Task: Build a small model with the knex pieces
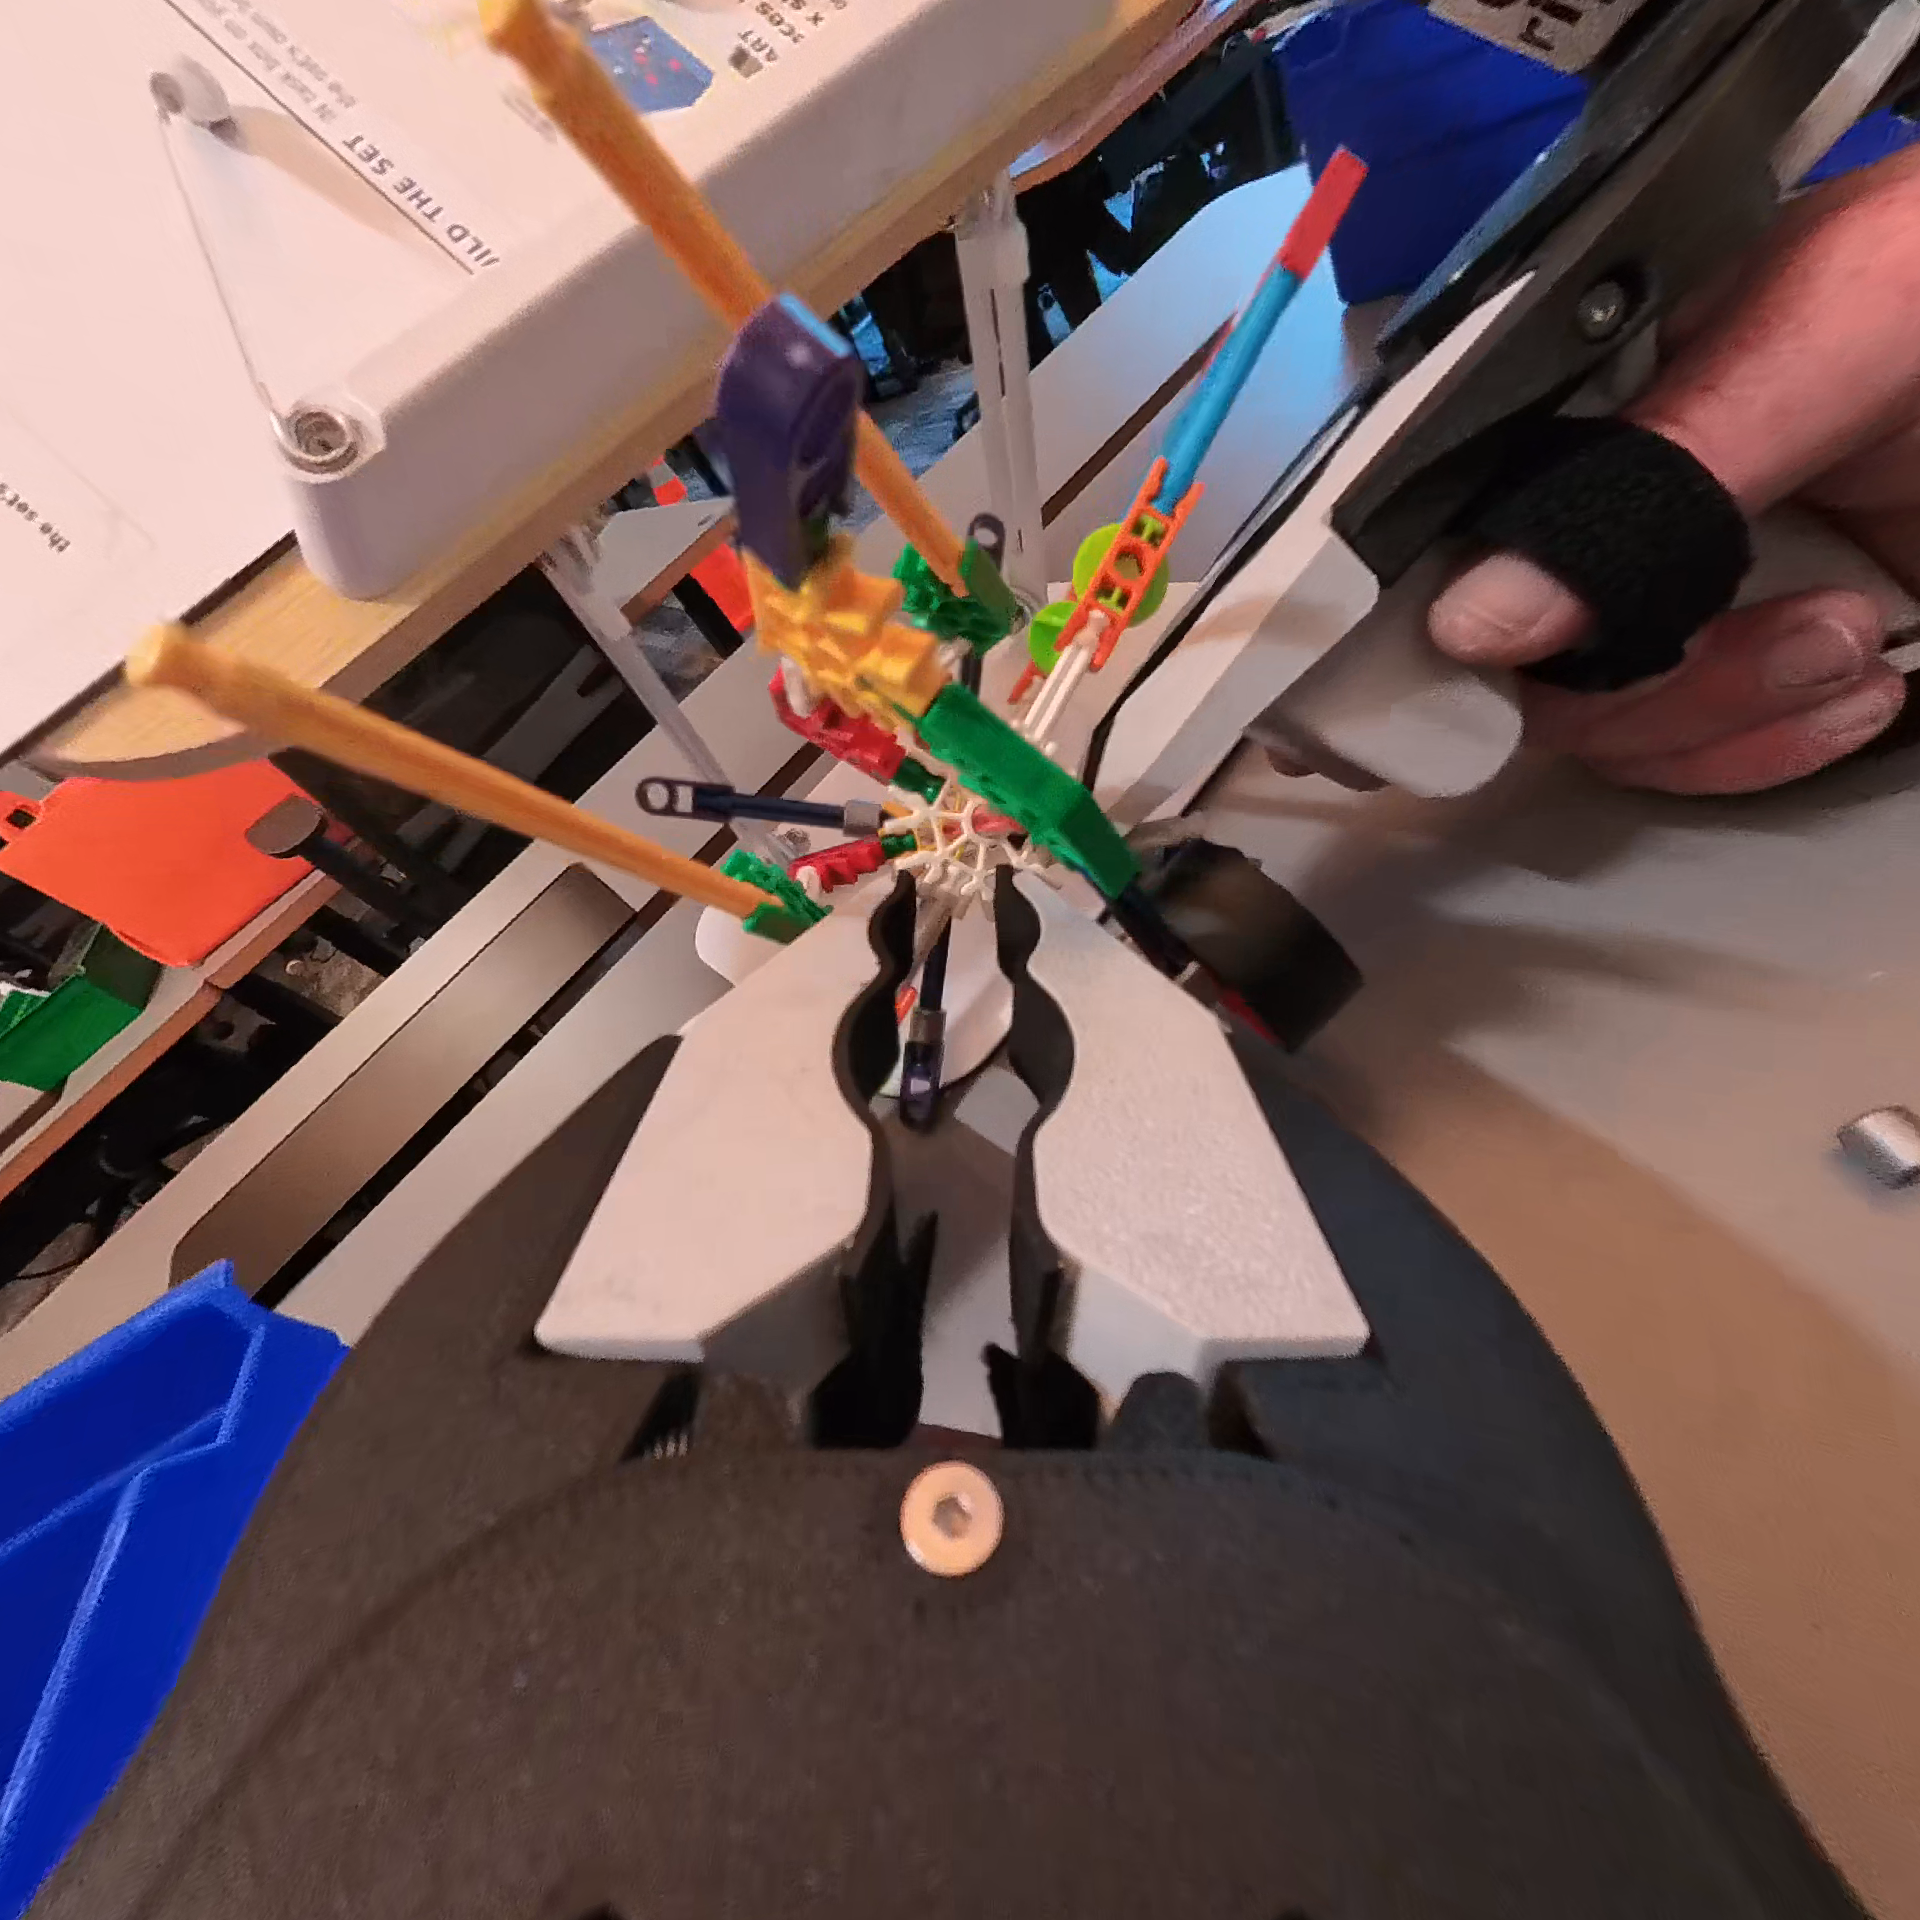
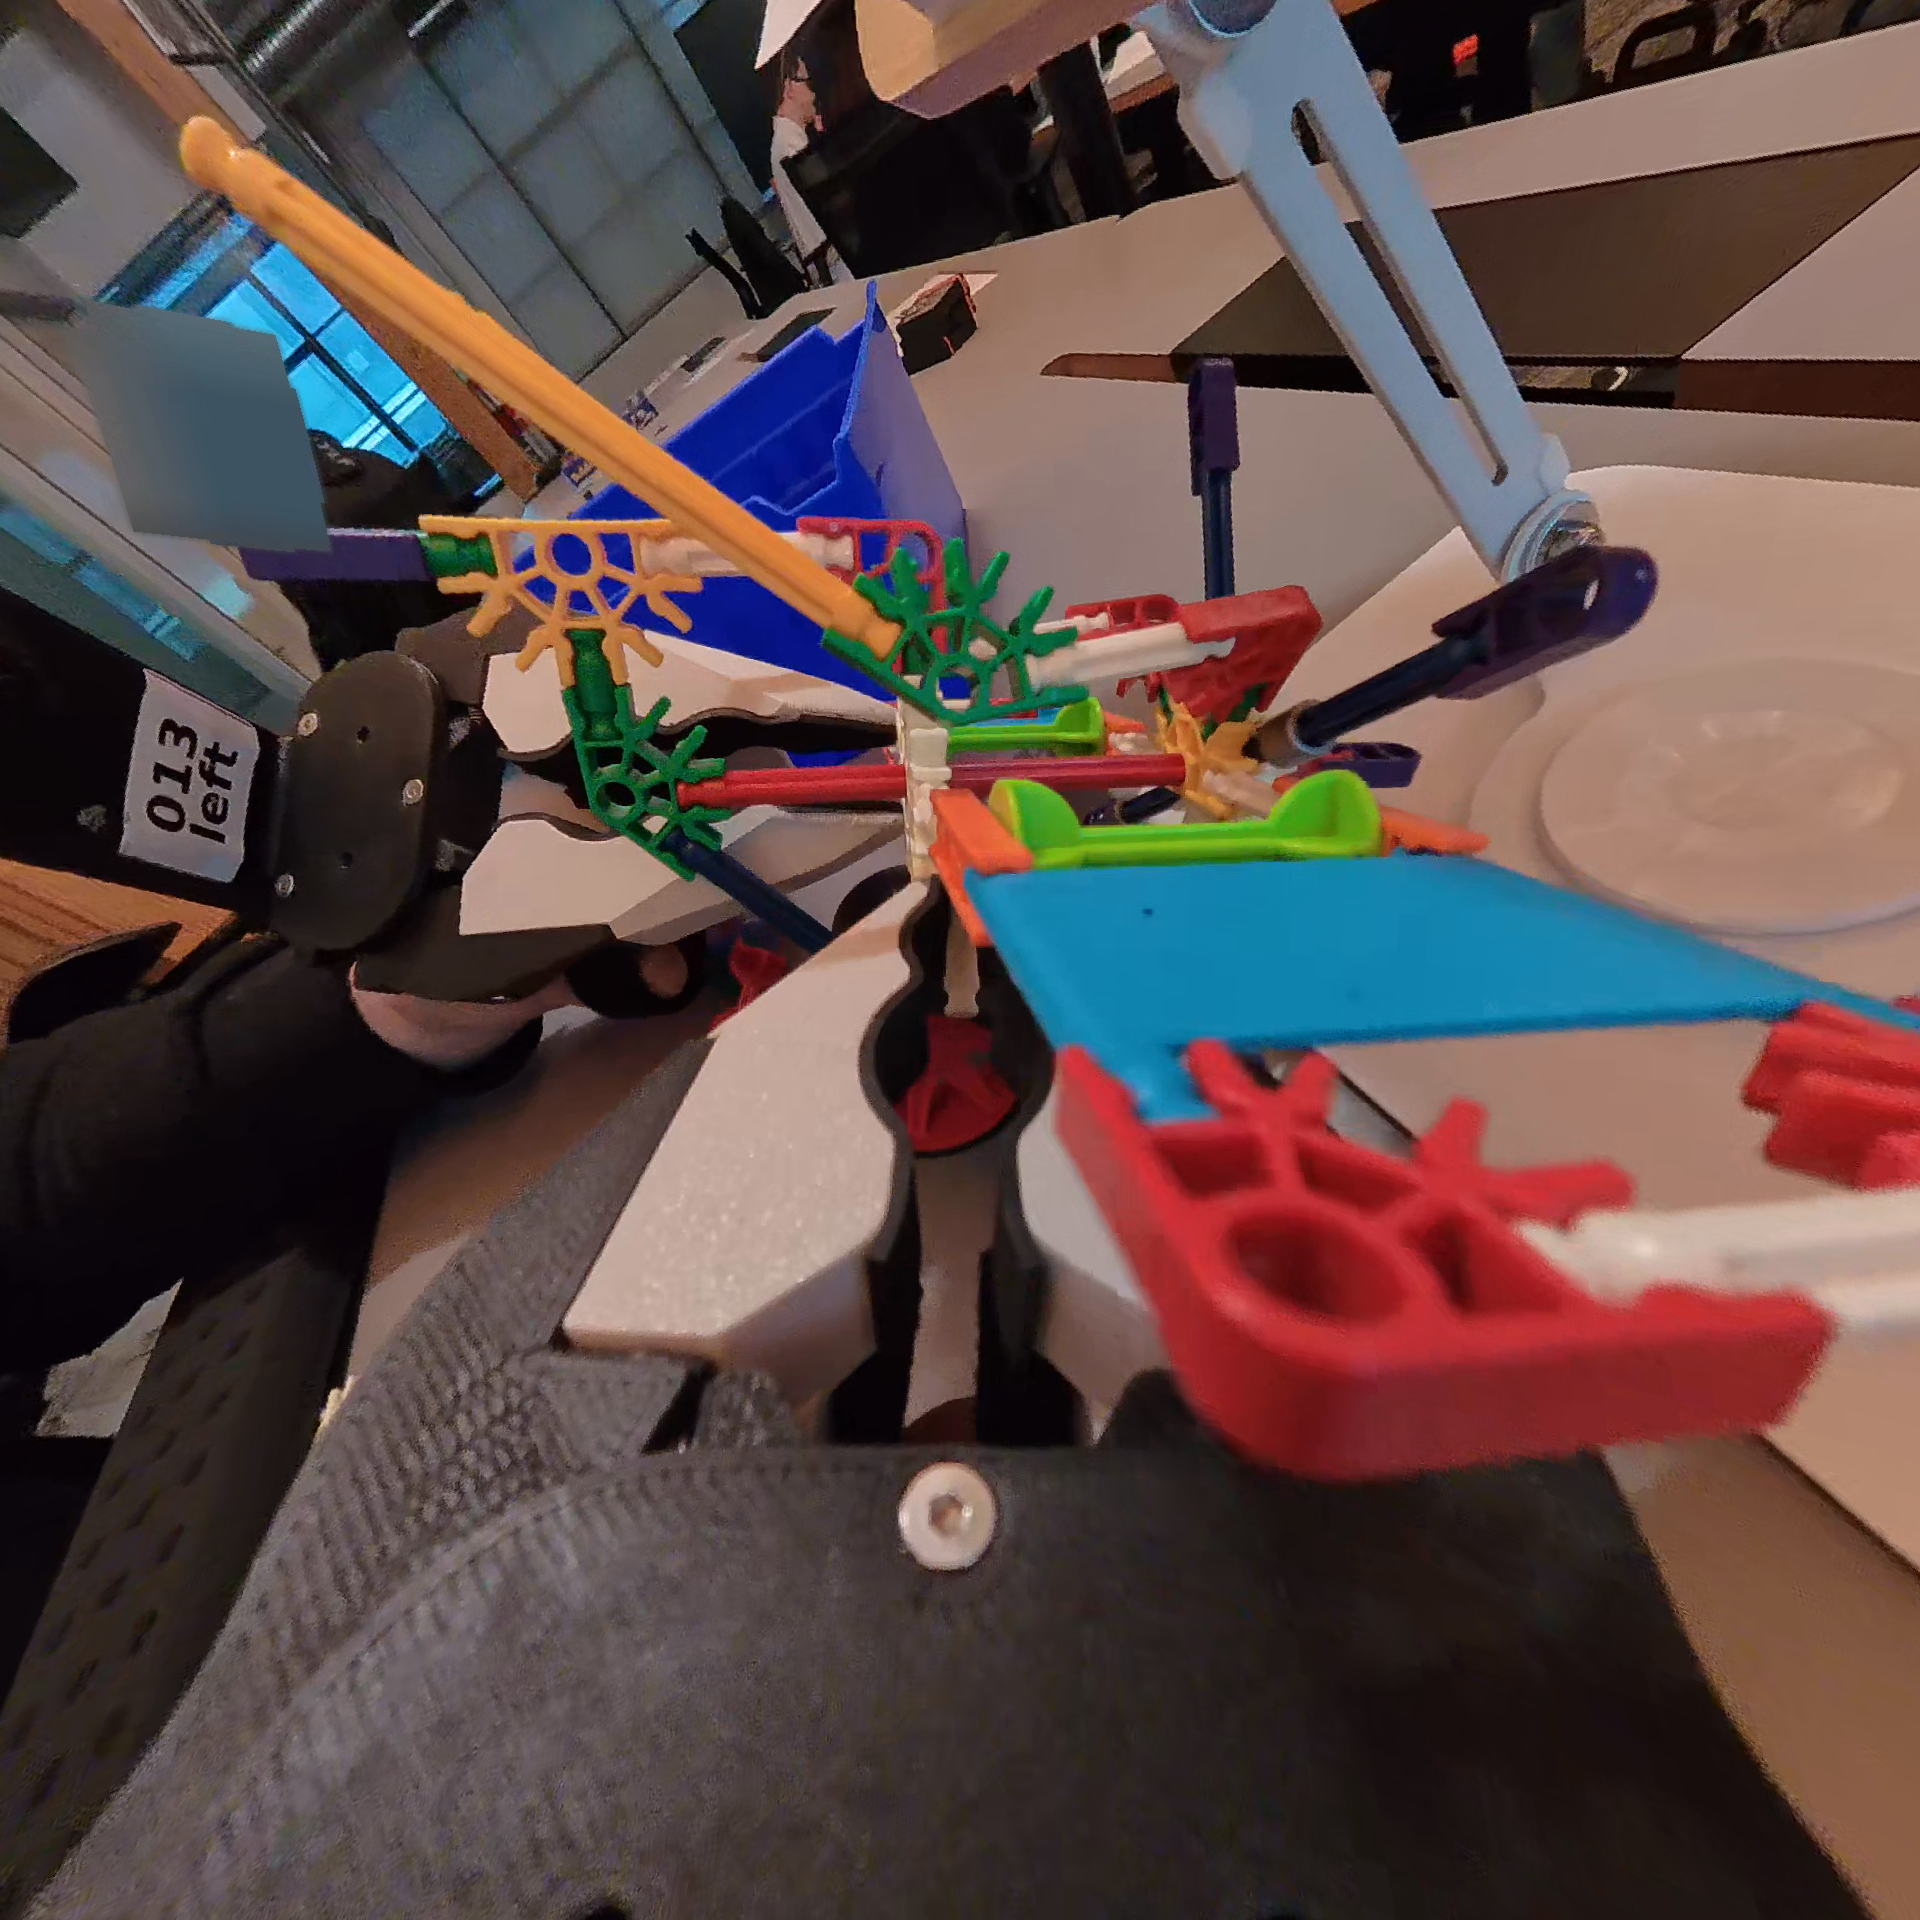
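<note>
A rod-and-connector toy model (image 1: 862, 665) is held in the air between both grippers. It has long yellow rods (image 1: 436, 769), green, red and yellow connectors, a white snowflake connector (image 1: 945, 831) and a light blue panel (image 2: 1351, 945). My left gripper (image 1: 951, 914) is shut on the model at the white connector, with a dark blue rod (image 1: 928, 997) between its fingers. It also shows in the right wrist view (image 2: 665, 790). My right gripper (image 2: 951, 925) is shut on a white rod (image 2: 961, 966) with a red connector (image 2: 951, 1091). A hand (image 1: 1714, 644) holds it.
A blue bin (image 1: 125, 1507) sits close at the left, and it shows farther off in the right wrist view (image 2: 790, 457). A white board with printed sheets (image 1: 260, 260) stands on a slotted white arm (image 2: 1382, 291) above a round base (image 2: 1714, 800). A black wheel (image 1: 1257, 945) and a small grey piece (image 1: 1881, 1143) lie on the table. Only a small space, under 4 cm, lies between the two pairs of fingers.
</note>
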Demonstrator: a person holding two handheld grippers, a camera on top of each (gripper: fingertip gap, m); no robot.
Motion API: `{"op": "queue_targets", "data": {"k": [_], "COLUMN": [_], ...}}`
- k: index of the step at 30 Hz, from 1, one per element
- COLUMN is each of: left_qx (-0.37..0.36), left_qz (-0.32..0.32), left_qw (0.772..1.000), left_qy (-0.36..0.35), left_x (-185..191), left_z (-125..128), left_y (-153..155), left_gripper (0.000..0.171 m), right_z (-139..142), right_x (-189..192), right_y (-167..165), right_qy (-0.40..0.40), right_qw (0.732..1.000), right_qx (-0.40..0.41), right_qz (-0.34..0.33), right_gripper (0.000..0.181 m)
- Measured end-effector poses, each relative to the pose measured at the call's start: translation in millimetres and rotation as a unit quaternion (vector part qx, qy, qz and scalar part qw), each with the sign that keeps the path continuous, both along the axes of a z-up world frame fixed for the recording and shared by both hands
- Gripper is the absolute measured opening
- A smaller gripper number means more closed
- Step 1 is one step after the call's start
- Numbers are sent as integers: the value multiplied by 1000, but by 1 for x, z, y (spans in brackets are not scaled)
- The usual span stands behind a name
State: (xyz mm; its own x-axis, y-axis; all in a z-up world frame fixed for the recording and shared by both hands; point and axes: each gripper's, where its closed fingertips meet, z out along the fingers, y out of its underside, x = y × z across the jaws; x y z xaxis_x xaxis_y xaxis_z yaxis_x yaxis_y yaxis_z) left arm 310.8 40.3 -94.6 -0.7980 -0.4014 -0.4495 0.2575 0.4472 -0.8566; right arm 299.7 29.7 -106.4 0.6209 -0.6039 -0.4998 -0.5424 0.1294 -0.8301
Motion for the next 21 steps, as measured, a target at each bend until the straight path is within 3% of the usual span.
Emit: {"op": "queue_targets", "data": {"k": [21], "left_qx": [-30], "left_qz": [29], "left_qw": [997], "left_qy": [57], "left_x": [6], "left_z": [0], "left_y": [-1], "left_gripper": [32], "right_z": [0], "right_x": [14], "right_y": [-3], "right_qy": [15], "right_qw": [998], "right_qx": [16], "right_qz": [-65], "right_gripper": [2]}}
